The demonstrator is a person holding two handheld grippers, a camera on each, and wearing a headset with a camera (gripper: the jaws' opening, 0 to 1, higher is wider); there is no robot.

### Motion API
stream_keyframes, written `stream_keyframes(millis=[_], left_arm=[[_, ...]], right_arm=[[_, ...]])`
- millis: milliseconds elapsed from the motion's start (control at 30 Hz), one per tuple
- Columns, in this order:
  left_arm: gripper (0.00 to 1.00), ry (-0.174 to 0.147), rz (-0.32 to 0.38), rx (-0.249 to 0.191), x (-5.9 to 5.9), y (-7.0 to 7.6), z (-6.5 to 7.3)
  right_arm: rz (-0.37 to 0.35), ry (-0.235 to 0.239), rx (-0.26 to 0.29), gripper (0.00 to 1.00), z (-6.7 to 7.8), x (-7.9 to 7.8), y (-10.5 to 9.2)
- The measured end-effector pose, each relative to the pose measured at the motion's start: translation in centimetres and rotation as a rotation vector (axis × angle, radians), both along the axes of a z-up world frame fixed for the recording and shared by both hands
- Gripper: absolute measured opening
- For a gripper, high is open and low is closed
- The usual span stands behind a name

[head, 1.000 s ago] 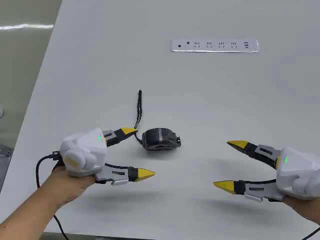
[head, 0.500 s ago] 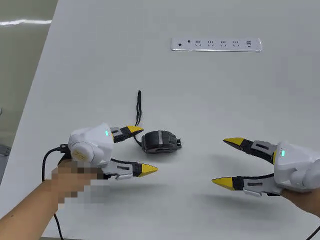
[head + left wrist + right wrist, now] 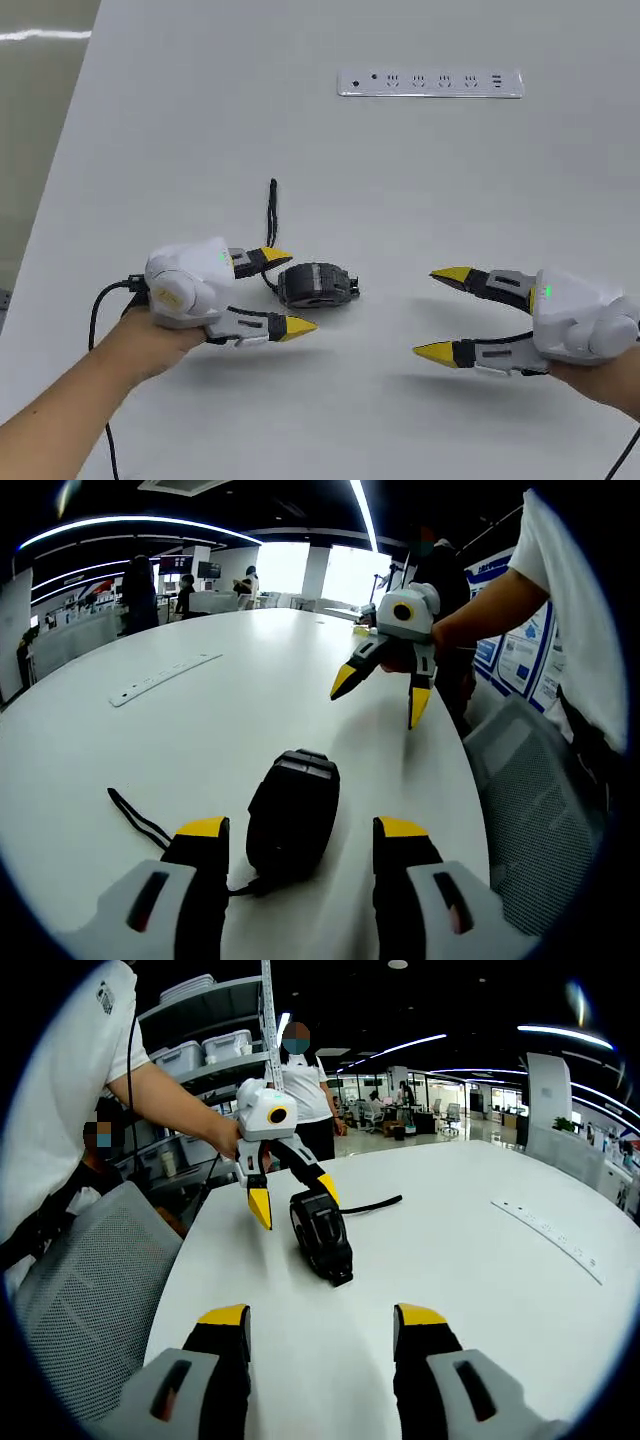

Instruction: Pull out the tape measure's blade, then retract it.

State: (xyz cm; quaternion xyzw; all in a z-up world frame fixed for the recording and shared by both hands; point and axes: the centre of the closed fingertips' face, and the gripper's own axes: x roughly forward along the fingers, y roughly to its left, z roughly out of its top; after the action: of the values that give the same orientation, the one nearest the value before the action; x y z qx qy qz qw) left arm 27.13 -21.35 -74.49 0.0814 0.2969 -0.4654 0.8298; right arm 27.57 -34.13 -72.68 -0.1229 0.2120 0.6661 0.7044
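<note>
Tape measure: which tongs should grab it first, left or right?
Left. The left tongs are open with the tape measure sitting right at their yellow tips, so a short push forward probably reaches it. The right tongs, also open, hover farther off across the table.

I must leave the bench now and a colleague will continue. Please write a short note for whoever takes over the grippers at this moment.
Left gripper: open, jaws on either side of the tape measure, not closed on it.
Right gripper: open, holding nothing, apart from the tape measure on the person's right.
Tape measure: lies on the white table, strap stretched out behind it, blade not pulled out.
Done: nothing yet.
Left: grip the case, pull the blade out, retract it.
</note>
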Motion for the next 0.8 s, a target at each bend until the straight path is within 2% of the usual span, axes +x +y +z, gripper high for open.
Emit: stream_keyframes(millis=[333,467,800], left_arm=[[0.47,0.017,-0.006,0.001,0.5,-0.1,-0.9],[0.44,0.015,0.001,0.005,0.8,0.0,-1.1],[0.33,0.006,-0.037,0.002,0.9,-0.4,-1.5]], right_arm=[[0.016,0.011,0.002,0.56,-0.7,0.8,0.9],[0.017,0.017,0.004,0.55,-0.8,1.0,1.1],[0.013,0.024,0.006,0.54,-1.2,1.5,1.3]])
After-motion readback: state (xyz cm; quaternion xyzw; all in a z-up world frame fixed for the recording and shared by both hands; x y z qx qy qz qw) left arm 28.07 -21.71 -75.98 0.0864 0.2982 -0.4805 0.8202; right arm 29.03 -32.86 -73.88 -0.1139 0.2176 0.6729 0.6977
